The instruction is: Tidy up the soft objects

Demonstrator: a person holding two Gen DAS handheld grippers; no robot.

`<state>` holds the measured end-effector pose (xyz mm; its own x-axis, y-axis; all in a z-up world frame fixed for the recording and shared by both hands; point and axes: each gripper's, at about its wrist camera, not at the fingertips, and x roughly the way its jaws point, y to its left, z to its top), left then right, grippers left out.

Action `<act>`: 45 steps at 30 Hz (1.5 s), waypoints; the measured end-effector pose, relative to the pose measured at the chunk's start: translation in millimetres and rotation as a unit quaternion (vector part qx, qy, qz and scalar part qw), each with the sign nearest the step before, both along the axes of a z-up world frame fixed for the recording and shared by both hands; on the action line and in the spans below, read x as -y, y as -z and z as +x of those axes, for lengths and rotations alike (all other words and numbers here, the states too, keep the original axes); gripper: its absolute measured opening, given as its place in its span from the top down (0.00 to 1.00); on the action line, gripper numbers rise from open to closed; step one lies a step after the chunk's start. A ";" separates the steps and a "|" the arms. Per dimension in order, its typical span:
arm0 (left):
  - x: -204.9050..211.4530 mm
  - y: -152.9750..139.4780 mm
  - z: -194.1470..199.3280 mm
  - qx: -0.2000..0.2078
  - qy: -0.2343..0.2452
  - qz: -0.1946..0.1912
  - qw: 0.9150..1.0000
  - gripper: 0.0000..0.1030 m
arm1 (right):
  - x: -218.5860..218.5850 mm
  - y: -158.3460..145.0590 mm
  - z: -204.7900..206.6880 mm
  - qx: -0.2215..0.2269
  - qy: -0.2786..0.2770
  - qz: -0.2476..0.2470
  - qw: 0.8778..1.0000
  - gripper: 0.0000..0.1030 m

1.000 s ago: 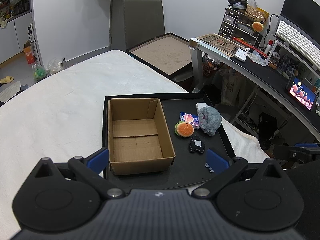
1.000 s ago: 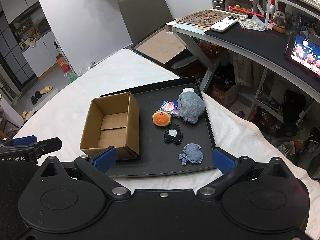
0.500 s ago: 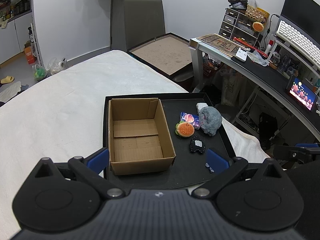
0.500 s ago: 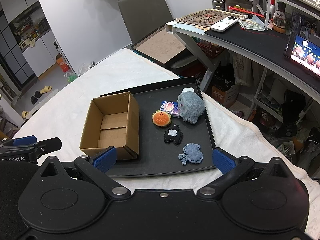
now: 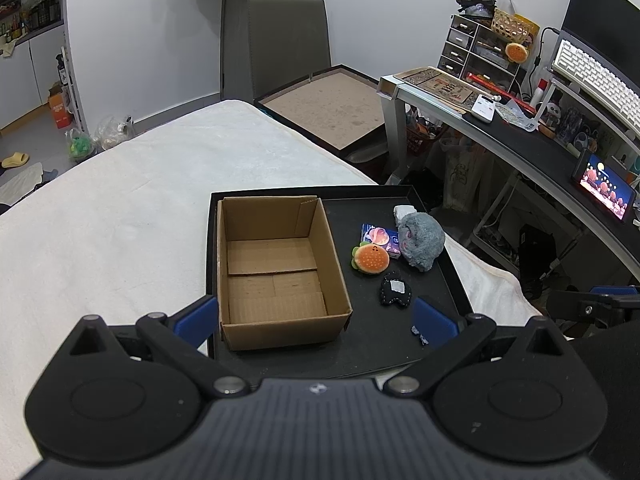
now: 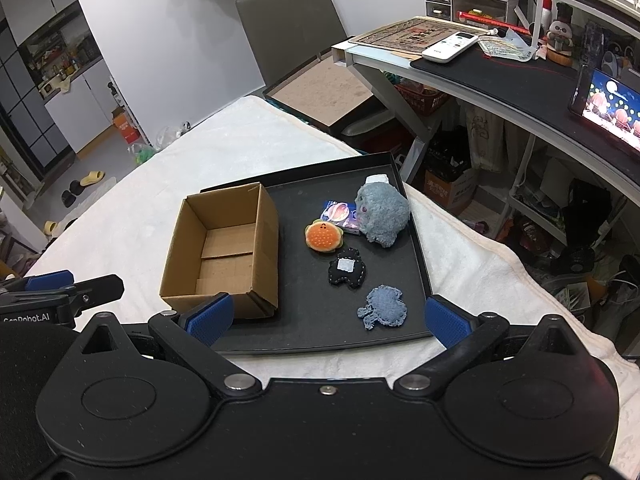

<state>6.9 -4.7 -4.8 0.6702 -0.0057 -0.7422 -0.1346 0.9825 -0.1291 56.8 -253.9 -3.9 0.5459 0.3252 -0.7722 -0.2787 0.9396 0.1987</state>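
Observation:
An empty cardboard box stands on the left of a black tray. To its right lie a grey plush, an orange burger plush, a small printed packet, a black felt figure and a blue felt piece. My left gripper is open and empty above the tray's near edge. My right gripper is open and empty near the blue felt piece.
The tray rests on a white towel-covered table. A cluttered desk with a keyboard and a lit screen stands at the right. A grey chair and a brown board are behind the table.

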 end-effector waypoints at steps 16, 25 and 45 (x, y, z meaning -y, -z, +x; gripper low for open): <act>-2.2 9.3 8.4 0.004 0.008 0.002 1.000 0.01 | 5.2 10.1 10.1 -0.012 -0.009 0.011 1.000 0.00; -22.9 28.2 17.1 0.009 -0.020 0.004 1.000 0.01 | 17.0 30.5 27.9 -0.012 -0.002 0.033 0.999 0.00; -63.9 85.5 52.5 -0.017 -0.058 0.010 0.998 0.04 | 10.3 110.2 77.0 -0.071 -0.012 0.024 0.997 0.25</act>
<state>59.4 59.3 -90.3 0.6401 0.0849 -0.7636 -0.2513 0.9624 -0.1036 133.7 -264.2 -114.1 0.4240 0.3751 -0.8243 -0.2670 0.9215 0.2820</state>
